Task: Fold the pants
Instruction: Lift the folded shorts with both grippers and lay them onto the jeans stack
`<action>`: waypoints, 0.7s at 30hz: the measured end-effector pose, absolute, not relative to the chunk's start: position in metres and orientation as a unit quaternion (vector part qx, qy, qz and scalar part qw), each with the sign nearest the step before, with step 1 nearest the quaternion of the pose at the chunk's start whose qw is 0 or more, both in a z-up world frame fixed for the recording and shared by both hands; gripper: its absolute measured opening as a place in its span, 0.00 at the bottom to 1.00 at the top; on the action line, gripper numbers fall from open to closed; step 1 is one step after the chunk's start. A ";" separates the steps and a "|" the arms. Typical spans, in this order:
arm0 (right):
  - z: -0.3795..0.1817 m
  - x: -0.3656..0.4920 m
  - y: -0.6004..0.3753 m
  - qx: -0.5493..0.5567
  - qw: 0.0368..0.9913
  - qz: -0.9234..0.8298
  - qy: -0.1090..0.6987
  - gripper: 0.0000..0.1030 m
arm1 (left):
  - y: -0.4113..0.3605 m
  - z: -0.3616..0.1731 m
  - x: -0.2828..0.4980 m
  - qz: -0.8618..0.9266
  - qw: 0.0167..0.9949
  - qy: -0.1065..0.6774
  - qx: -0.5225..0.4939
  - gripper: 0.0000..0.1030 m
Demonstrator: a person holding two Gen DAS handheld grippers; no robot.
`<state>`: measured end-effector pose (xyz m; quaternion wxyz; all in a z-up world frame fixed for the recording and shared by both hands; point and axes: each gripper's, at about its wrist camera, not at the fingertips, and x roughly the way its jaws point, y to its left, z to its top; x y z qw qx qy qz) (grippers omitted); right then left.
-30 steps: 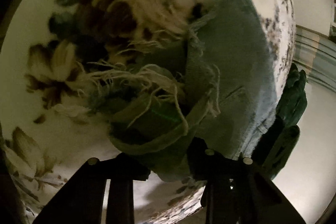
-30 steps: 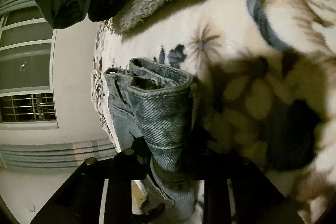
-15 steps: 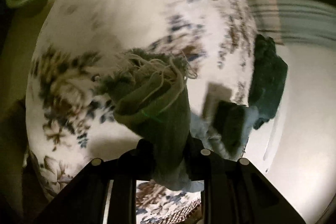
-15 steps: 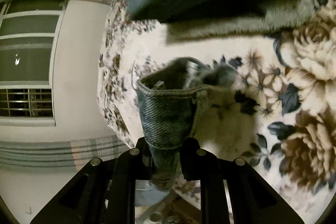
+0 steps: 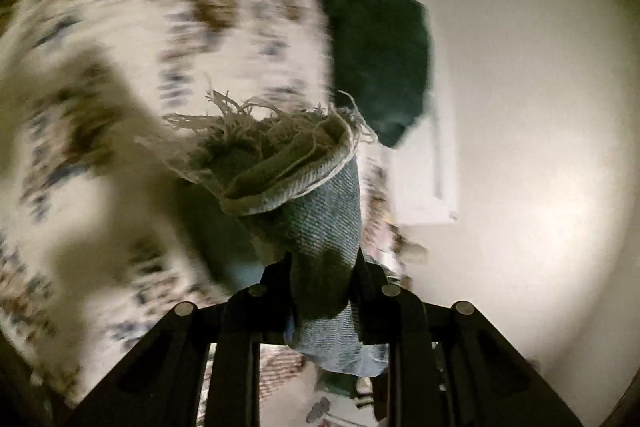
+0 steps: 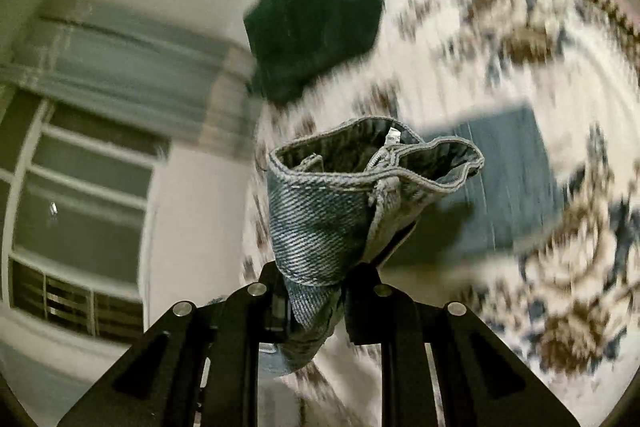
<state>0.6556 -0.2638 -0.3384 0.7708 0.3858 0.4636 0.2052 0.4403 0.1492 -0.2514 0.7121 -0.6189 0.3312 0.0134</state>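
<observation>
Since a second ago, you lifted the jeans (image 5: 316, 227) clear of the floral bedspread (image 5: 120, 27); your left gripper (image 5: 320, 287) clamped the frayed hem, your right gripper (image 6: 316, 291) the waistband (image 6: 360, 179). No fold looked set down yet; laying flat remained.

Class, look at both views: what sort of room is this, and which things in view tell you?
Probably a bedroom: a floral bedspread with a dark garment on it, and a barred window alongside.
</observation>
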 end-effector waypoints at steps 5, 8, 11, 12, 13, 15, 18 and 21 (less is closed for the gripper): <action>-0.310 0.712 -0.284 0.395 0.809 0.170 0.401 0.19 | 0.141 -0.227 0.557 -0.062 0.749 0.328 -0.572 0.17; -0.329 0.735 -0.294 0.404 0.819 0.145 0.381 0.19 | 0.128 -0.258 0.622 -0.097 0.759 0.344 -0.544 0.17; -0.379 0.743 -0.303 0.419 0.815 0.117 0.382 0.19 | 0.121 -0.319 0.657 -0.105 0.759 0.384 -0.514 0.17; -0.405 0.741 -0.305 0.426 0.810 0.104 0.390 0.19 | 0.120 -0.340 0.662 -0.101 0.757 0.401 -0.506 0.17; -0.434 0.738 -0.307 0.434 0.801 0.090 0.402 0.19 | 0.120 -0.364 0.664 -0.094 0.753 0.418 -0.499 0.17; -0.488 0.727 -0.309 0.446 0.784 0.065 0.427 0.19 | 0.121 -0.417 0.657 -0.075 0.735 0.455 -0.497 0.17; -0.543 0.701 -0.310 0.463 0.762 0.046 0.450 0.19 | 0.129 -0.466 0.634 -0.052 0.716 0.479 -0.506 0.17; -0.567 0.683 -0.310 0.478 0.753 0.039 0.451 0.19 | 0.128 -0.478 0.614 -0.061 0.717 0.478 -0.504 0.16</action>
